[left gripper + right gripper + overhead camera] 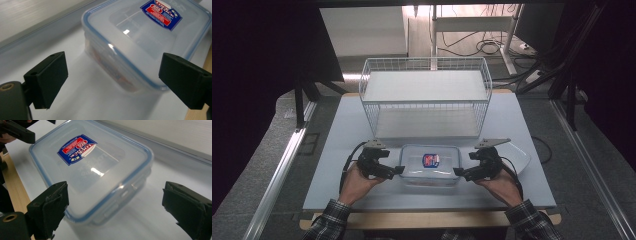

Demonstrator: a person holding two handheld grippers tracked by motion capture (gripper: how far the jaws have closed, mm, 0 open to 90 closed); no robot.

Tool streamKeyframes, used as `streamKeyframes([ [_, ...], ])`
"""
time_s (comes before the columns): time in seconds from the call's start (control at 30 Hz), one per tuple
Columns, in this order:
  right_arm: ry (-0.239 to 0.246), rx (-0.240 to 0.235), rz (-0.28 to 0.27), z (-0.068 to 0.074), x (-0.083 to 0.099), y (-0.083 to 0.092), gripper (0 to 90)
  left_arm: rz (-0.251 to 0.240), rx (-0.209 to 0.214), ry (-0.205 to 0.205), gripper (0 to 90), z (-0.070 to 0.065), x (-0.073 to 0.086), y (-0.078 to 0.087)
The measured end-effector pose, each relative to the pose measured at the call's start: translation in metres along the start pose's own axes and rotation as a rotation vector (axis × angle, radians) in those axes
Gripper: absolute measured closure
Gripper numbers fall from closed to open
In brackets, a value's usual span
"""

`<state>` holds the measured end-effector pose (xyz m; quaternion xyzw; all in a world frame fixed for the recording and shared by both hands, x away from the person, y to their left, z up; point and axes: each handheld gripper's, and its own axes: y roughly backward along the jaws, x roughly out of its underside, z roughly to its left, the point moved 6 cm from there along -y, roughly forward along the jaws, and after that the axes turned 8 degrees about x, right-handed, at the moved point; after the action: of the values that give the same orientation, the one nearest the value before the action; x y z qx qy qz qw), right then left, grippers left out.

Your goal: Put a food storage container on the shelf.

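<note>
My left tool and right tool both stood spread, flanking the lidded plastic container on the bench, just before the wire basket; neither pinched it.

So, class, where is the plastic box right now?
In the high view, the plastic box sits at the table's near edge, in front of the wire basket.

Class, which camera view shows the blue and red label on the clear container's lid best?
The right gripper view: the label lies whole, large and unobstructed on the lid. The left gripper view cuts it at the top edge; the high view shows it tiny.
</note>
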<state>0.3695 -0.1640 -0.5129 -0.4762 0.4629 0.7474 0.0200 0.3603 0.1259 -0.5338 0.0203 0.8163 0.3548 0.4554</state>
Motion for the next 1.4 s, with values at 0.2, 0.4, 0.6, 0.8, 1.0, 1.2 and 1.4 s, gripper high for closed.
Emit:
streamKeyframes([
  [0.2, -0.086, -0.096, 0.071, -0.001, 0.004, -0.023, 5.7, 0.017, 0.149, 0.081, 2.1, 0.006, -0.004, -0.022],
  [0.4, -0.152, -0.177, 0.108, 0.003, 0.007, -0.032, 4.3, 0.055, 0.291, 0.165, 1.4, 0.004, 0.002, -0.034],
  [0.6, -0.261, -0.226, 0.154, -0.002, 0.009, -0.031, 12.2, 0.024, 0.339, 0.236, 19.3, 0.006, 0.009, -0.019],
  [0.8, -0.306, -0.230, 0.131, -0.008, 0.006, -0.023, 28.8, -0.028, 0.365, 0.307, 30.5, 0.007, 0.012, -0.012],
  [1.0, -0.382, -0.277, 0.099, -0.012, 0.008, -0.011, 44.6, -0.075, 0.351, 0.322, 43.4, 0.001, 0.016, -0.003],
  [1.2, -0.415, -0.313, 0.099, -0.008, 0.014, -0.008, 44.2, -0.106, 0.322, 0.318, 47.2, -0.008, 0.021, 0.003],
  [1.4, -0.407, -0.291, 0.089, -0.005, 0.014, -0.002, 49.6, -0.129, 0.310, 0.335, 50.4, -0.010, 0.020, 0.005],
])
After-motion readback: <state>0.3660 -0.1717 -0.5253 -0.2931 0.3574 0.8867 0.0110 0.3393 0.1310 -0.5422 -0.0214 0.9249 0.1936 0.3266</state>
